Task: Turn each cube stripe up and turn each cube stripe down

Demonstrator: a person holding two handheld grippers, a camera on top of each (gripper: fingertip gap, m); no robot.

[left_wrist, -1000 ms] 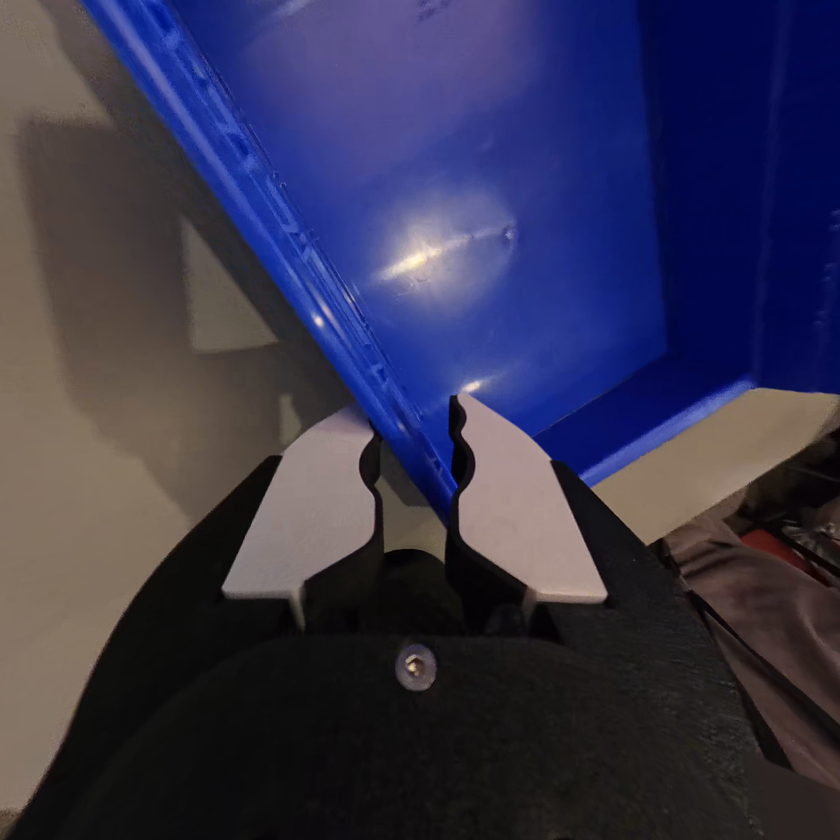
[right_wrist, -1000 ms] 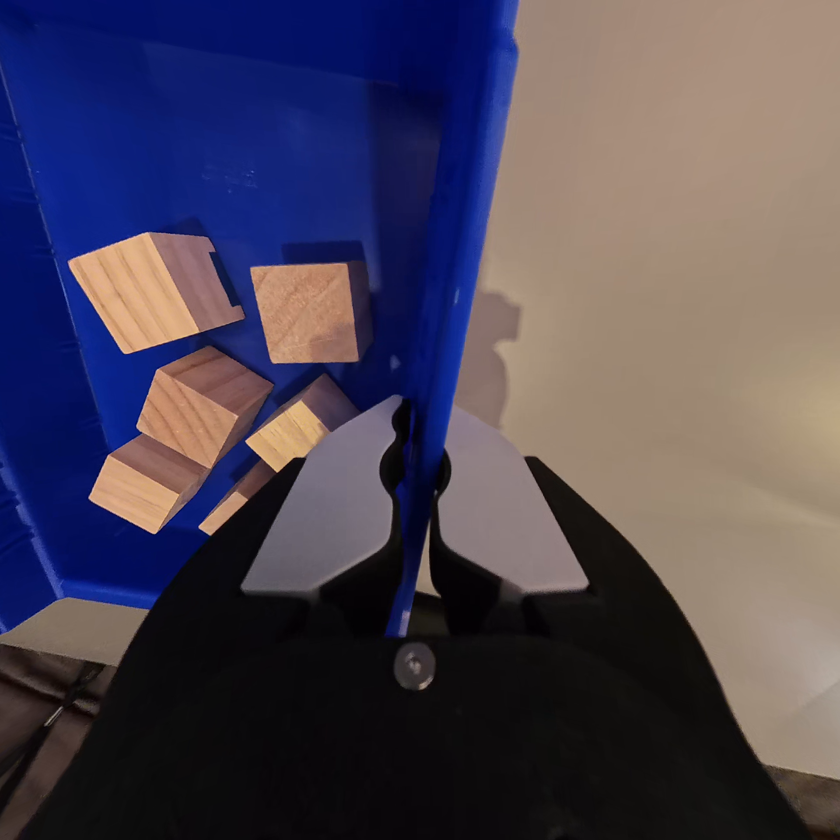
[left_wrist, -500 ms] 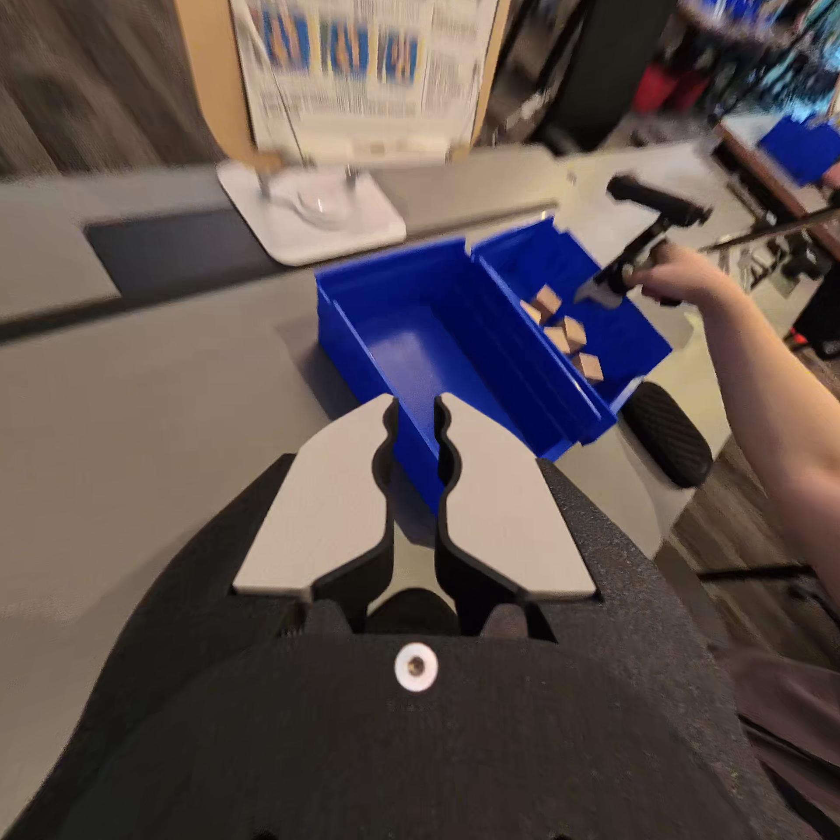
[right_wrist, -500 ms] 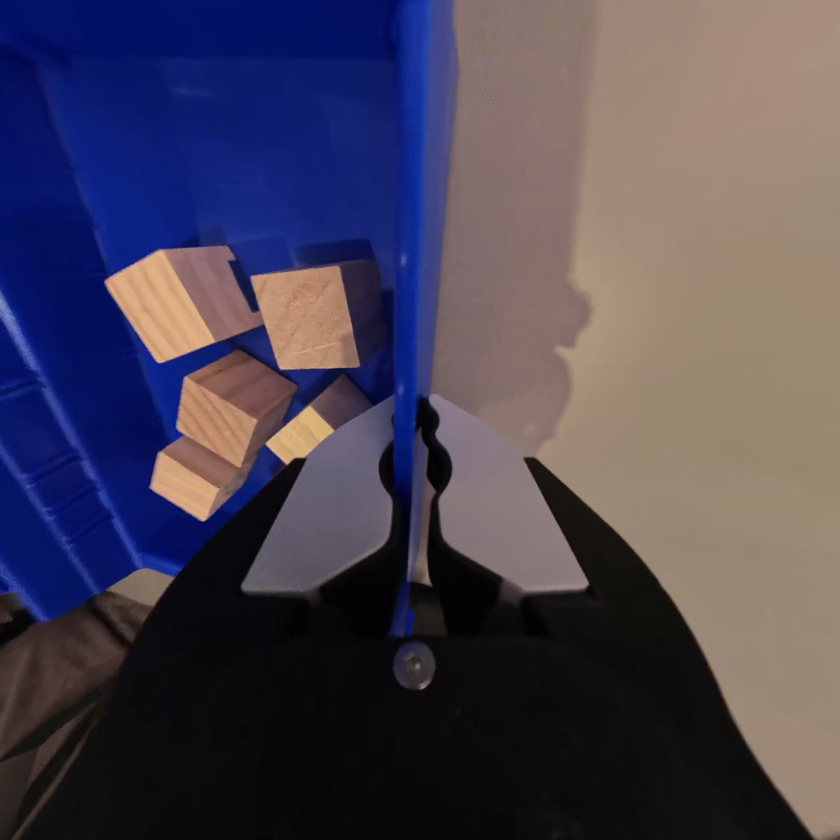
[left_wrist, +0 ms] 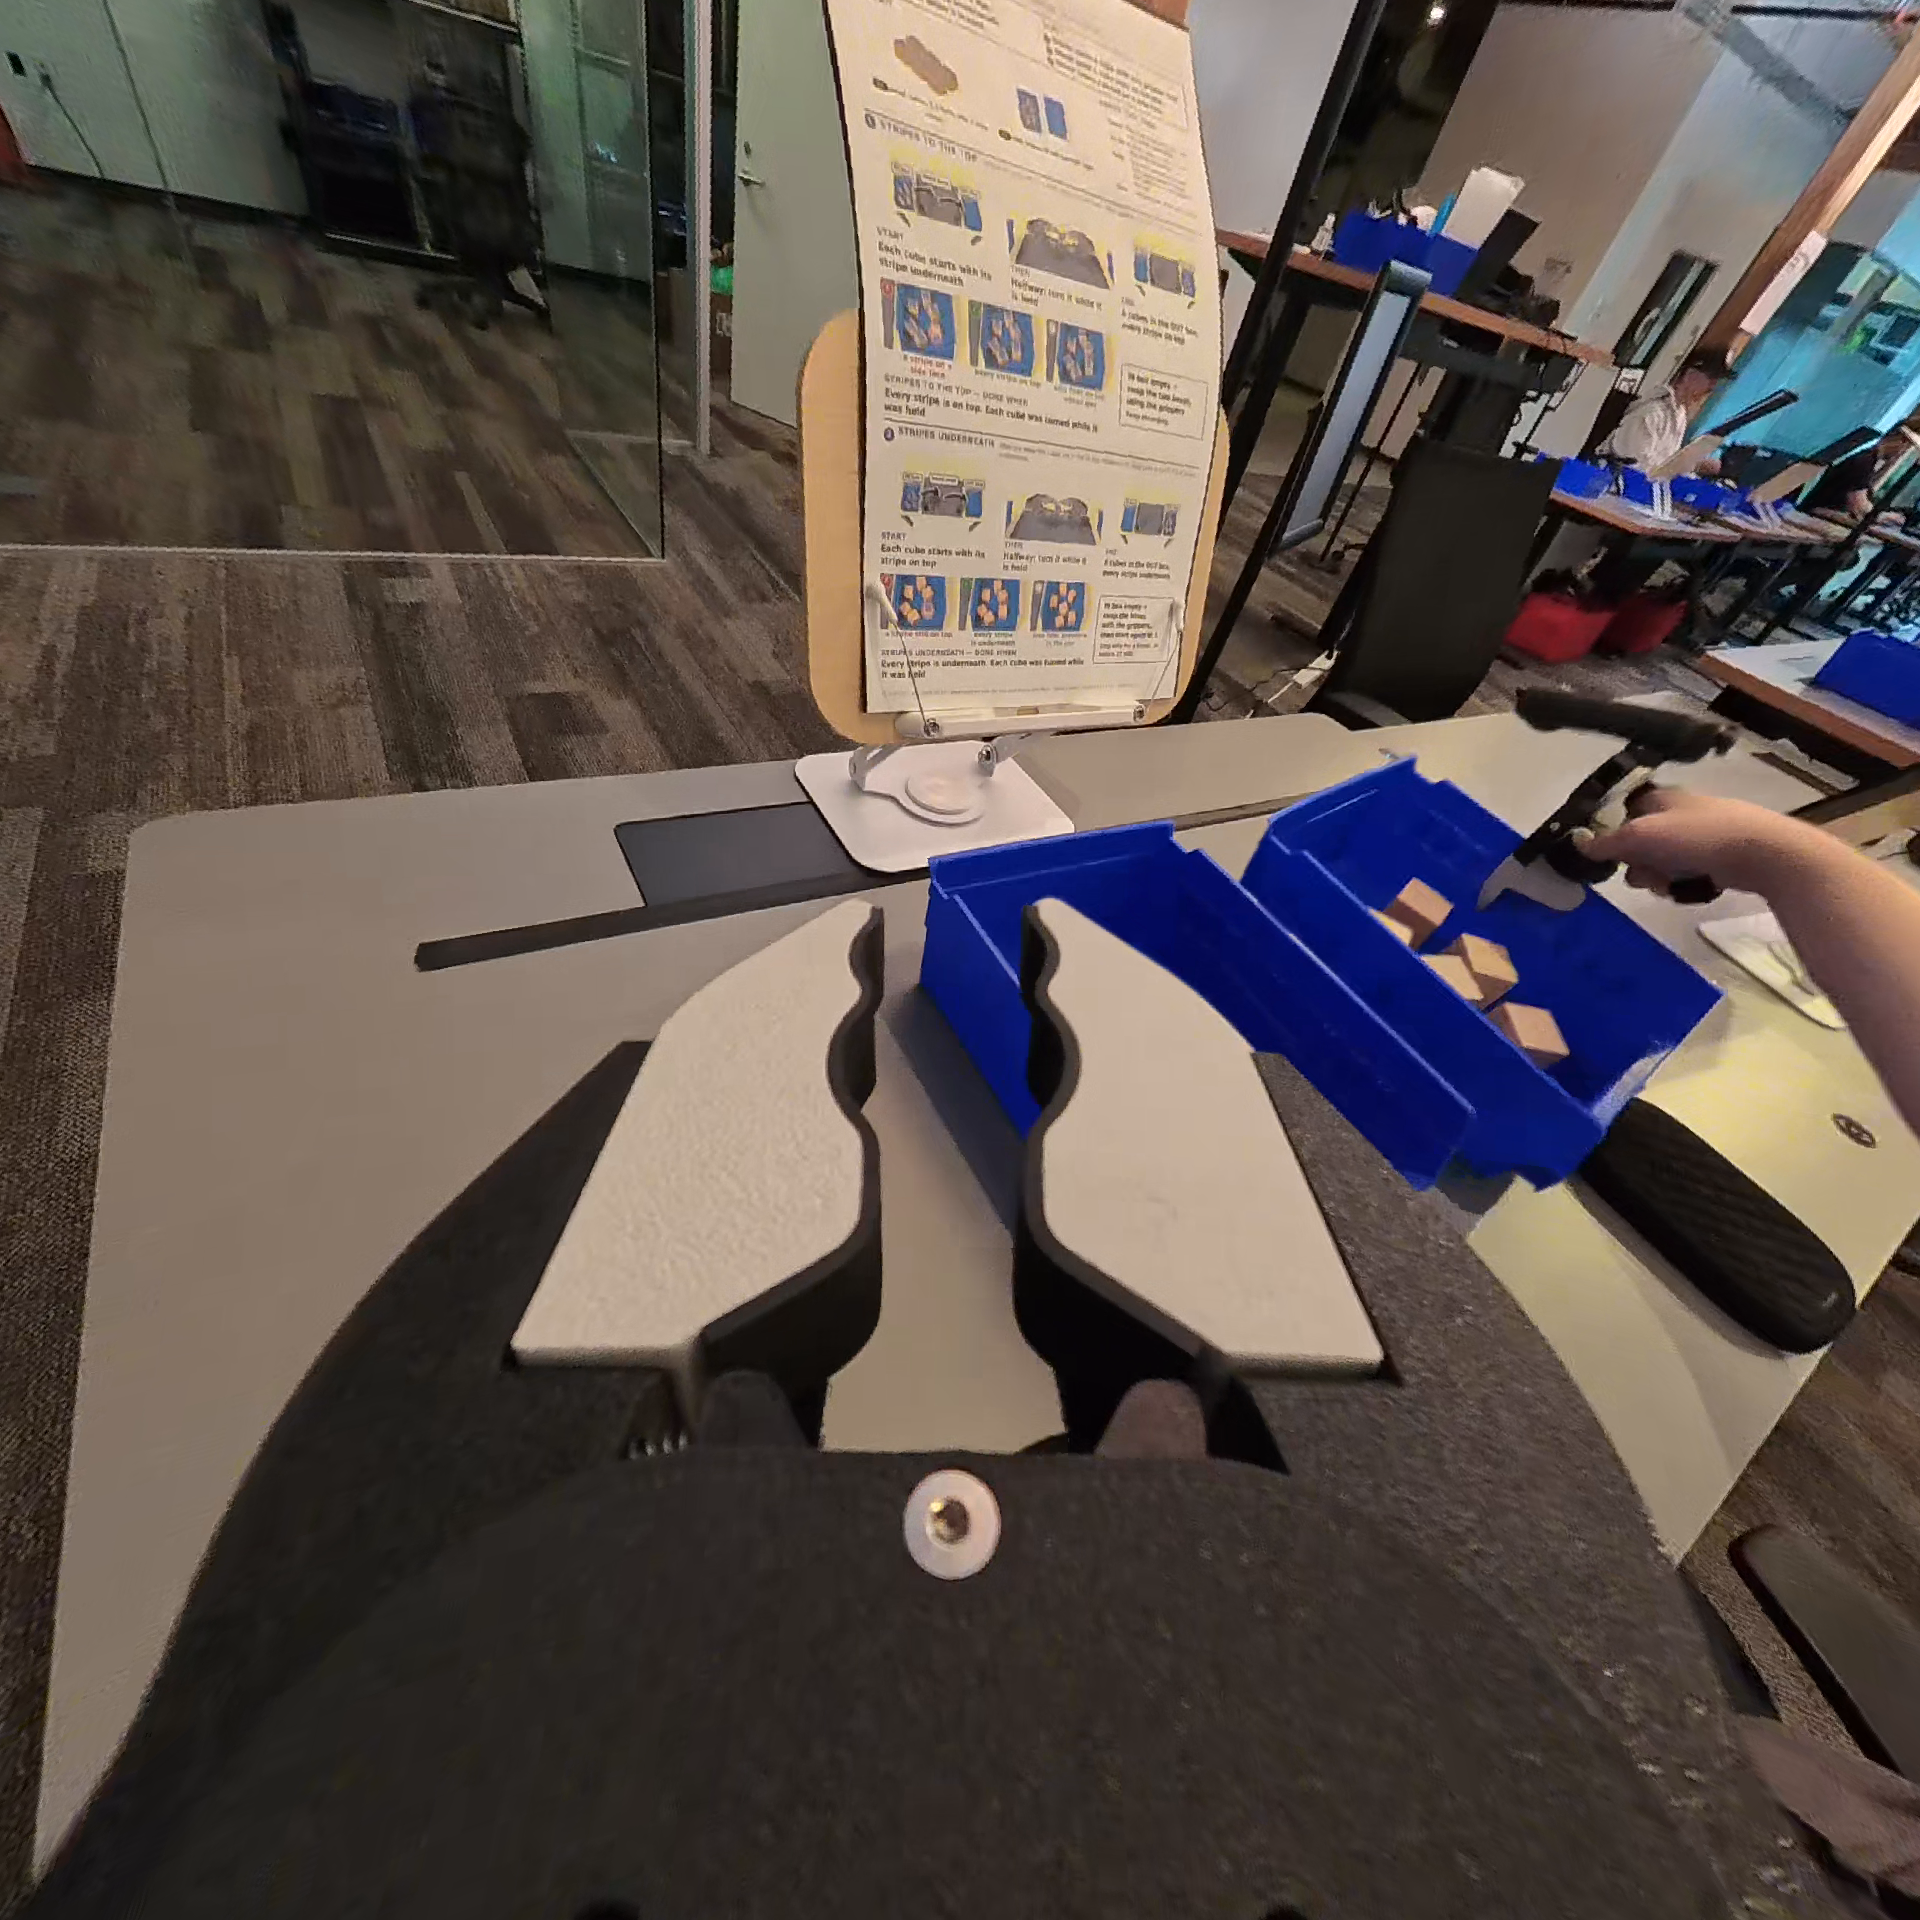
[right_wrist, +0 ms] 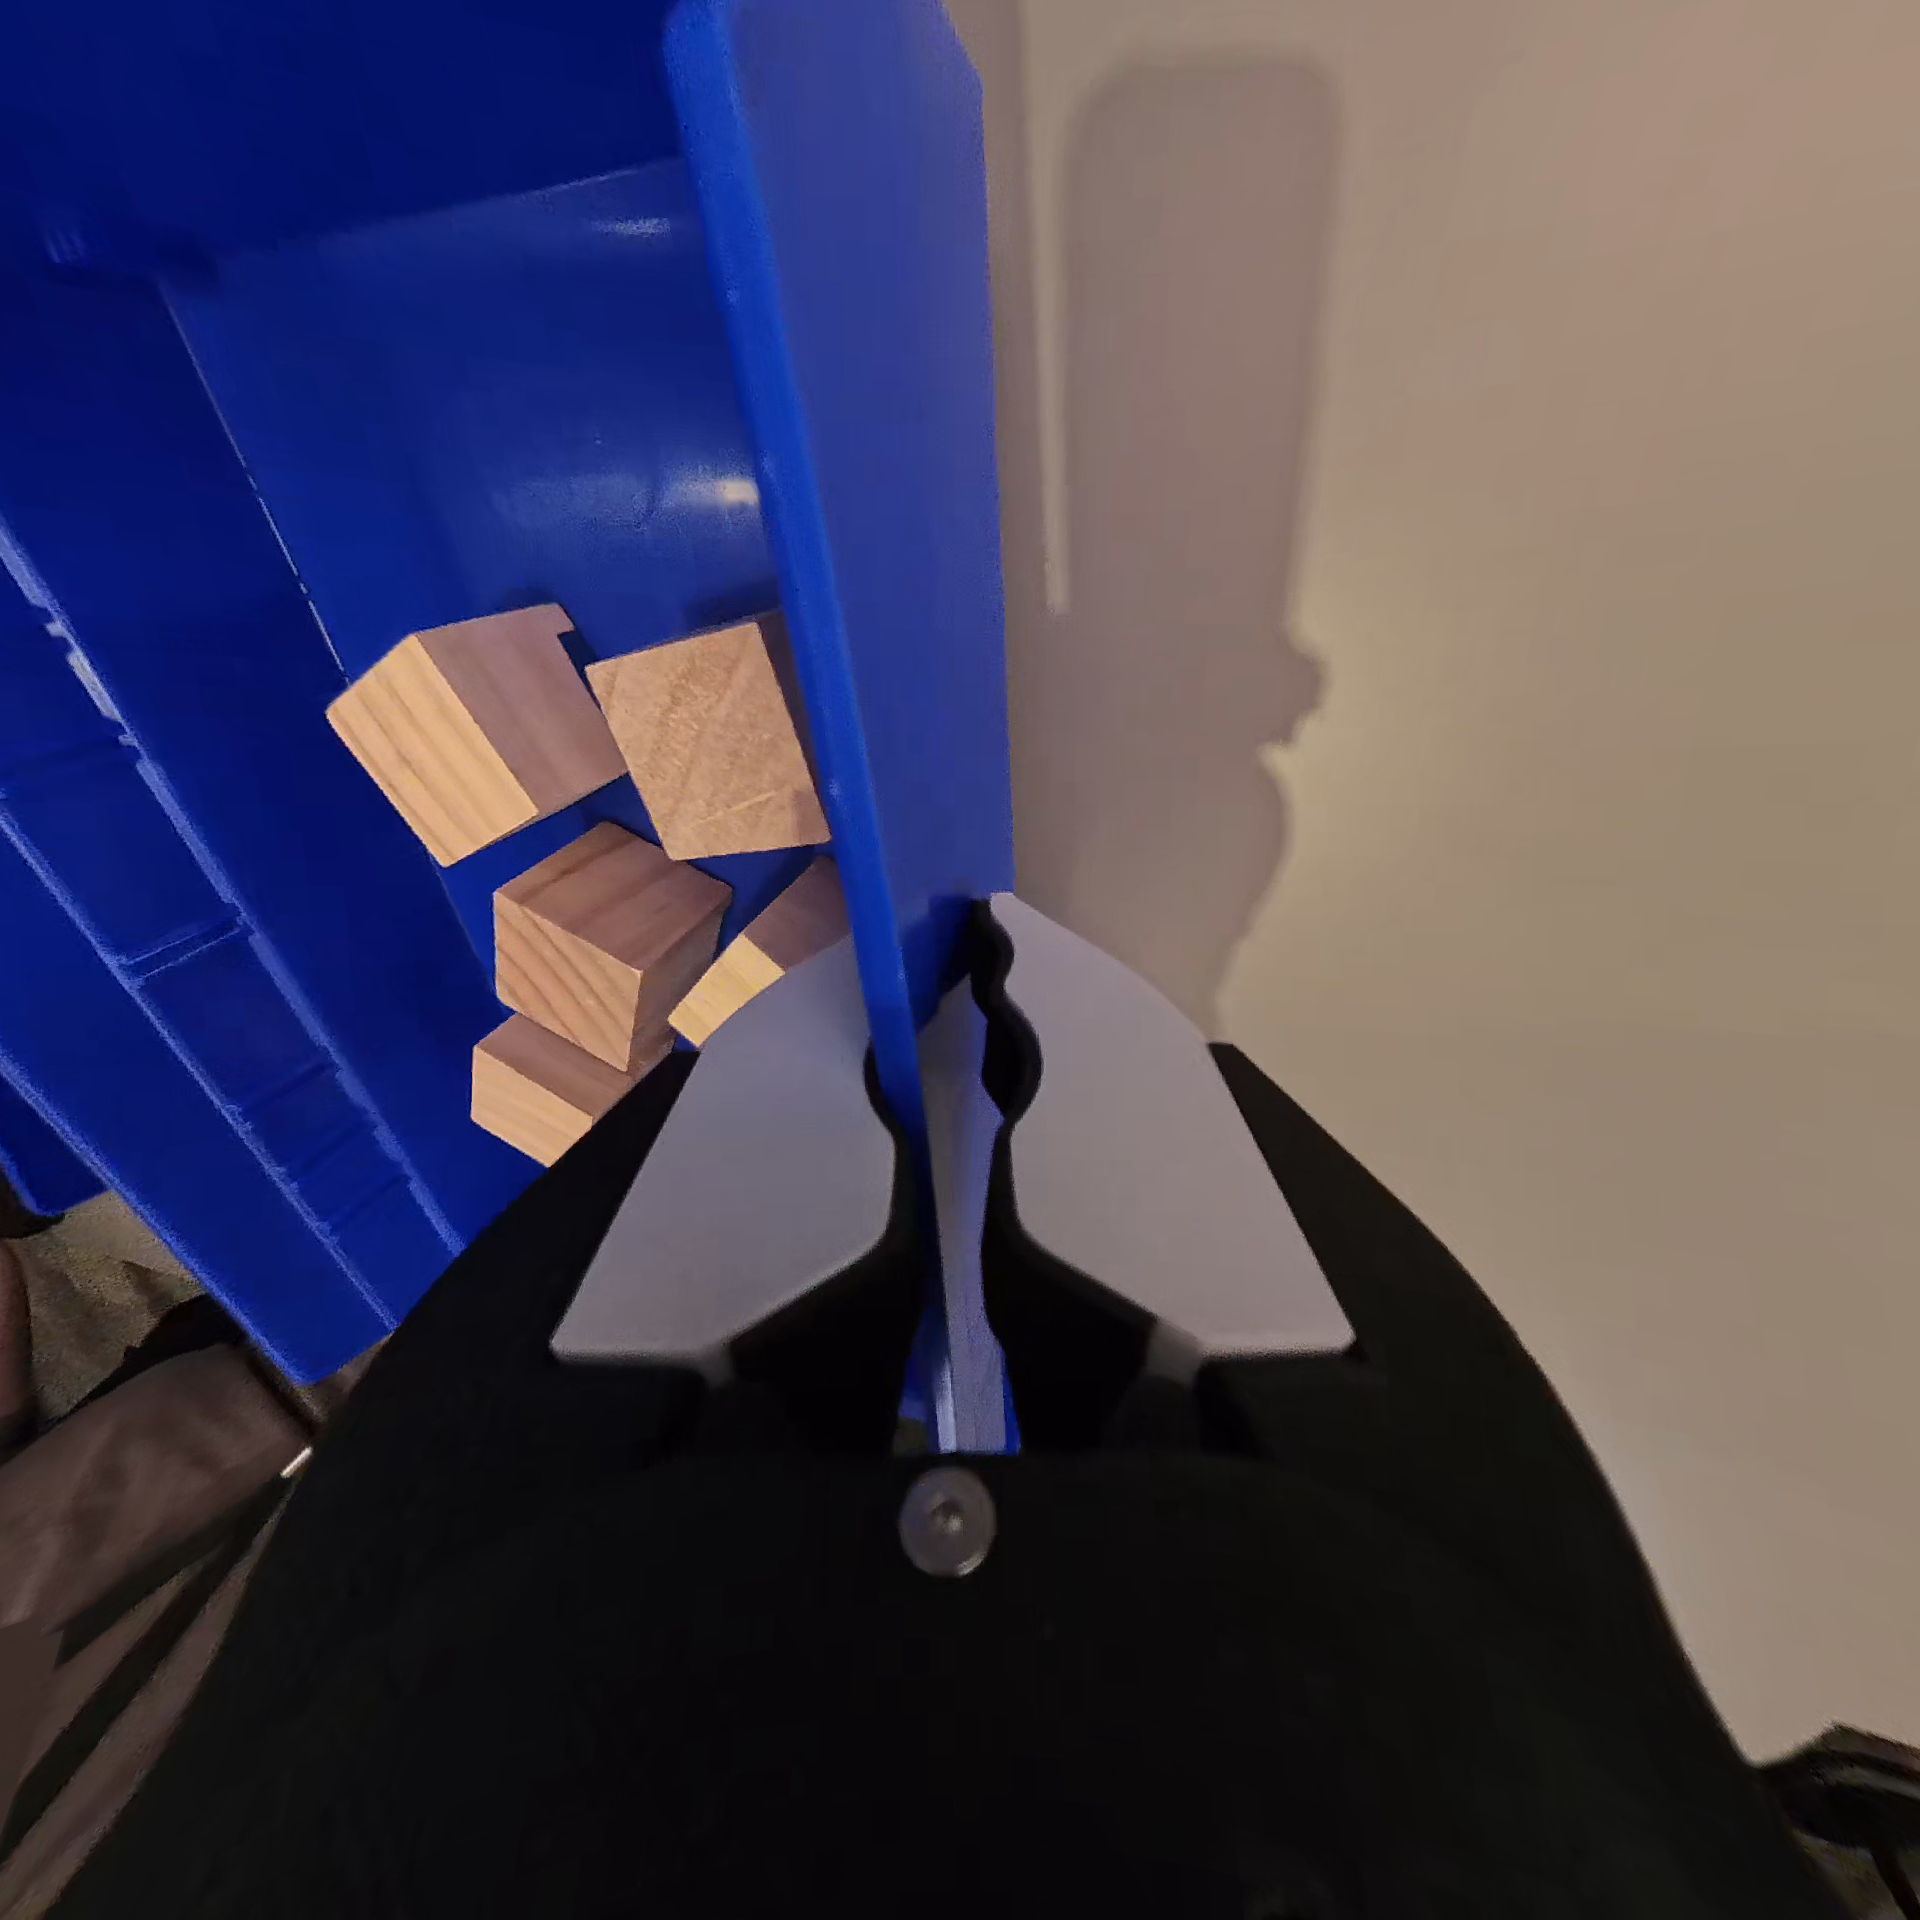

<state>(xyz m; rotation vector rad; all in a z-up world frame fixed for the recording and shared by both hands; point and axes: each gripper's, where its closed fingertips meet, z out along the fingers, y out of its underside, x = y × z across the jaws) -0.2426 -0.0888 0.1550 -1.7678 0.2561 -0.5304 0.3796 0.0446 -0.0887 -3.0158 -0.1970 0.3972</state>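
**Right gripper straddles the bin wall; left gripper holds nothing**

Left wrist view: the left gripper (left_wrist: pixel 951 966) hangs above the grey table (left_wrist: pixel 312 1039) with a clear gap between its fingers and nothing in them. Just beyond its tips sits an empty blue bin (left_wrist: pixel 1174 945), and touching that bin's right side is a second blue bin (left_wrist: pixel 1621 966) with wooden cubes (left_wrist: pixel 1475 966) lying on its floor. A hand (left_wrist: pixel 1704 847) holds the right gripper (left_wrist: pixel 1527 883) at this second bin's right wall. A sheet of instructions on a stand (left_wrist: pixel 1023 353) rises behind the bins.

Right wrist view: the right gripper (right_wrist: pixel 935 925) straddles the bin wall (right_wrist: pixel 831 520), one finger inside, one outside. The fingers stand slightly apart, and whether they press the wall I cannot tell. Five cubes (right_wrist: pixel 613 935) cluster inside, near the wall and the inner finger; no stripe shows on the faces in view.
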